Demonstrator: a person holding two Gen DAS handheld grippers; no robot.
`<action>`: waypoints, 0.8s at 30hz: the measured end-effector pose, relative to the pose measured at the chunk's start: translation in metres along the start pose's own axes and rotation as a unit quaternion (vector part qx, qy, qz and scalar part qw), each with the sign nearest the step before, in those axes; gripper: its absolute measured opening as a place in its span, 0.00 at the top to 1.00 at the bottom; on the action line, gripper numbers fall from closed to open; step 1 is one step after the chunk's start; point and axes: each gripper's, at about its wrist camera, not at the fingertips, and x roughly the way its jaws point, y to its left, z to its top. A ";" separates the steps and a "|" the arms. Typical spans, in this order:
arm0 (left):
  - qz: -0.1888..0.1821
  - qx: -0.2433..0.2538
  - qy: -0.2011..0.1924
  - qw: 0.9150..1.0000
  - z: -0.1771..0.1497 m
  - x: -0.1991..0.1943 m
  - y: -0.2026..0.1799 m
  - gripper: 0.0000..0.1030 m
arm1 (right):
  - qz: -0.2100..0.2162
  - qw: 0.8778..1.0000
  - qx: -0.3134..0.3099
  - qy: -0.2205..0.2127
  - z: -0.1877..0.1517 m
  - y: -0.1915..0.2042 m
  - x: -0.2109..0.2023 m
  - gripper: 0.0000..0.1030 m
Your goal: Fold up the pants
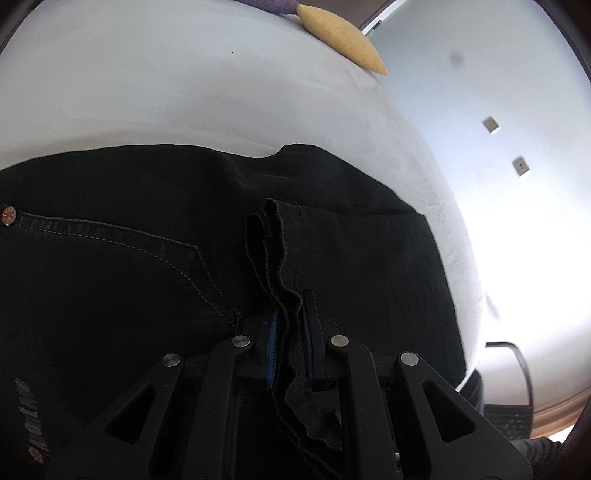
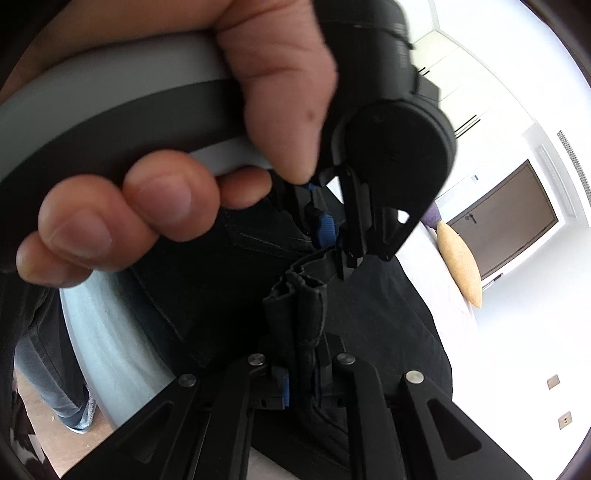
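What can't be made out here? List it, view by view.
- Left wrist view: the pants below the left gripper are covered by its linkage; the printed label is too dark to read.
- Right wrist view: a hand and the other gripper fill the top, hiding the bed behind; the right gripper pads are buried in cloth.

White bed [image 1: 184,92] with a yellow pillow [image 1: 343,40] and a purple one [image 1: 271,4] touching it at the far edge. Brown door [image 2: 506,218] behind, two small wall plates [image 1: 491,124] nearby.
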 end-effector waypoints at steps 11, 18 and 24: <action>0.111 0.091 -0.022 0.989 -0.019 0.012 -0.041 0.85 | 0.243 0.936 0.255 -0.001 -0.079 -0.107 -0.053 0.53; 0.121 0.099 -0.030 0.987 -0.036 0.014 -0.043 0.84 | 0.347 0.813 0.467 0.007 -0.143 -0.222 -0.007 0.53; 0.120 0.098 -0.031 0.987 -0.044 0.014 -0.050 0.84 | 0.420 0.737 0.530 0.016 -0.139 -0.264 0.066 0.54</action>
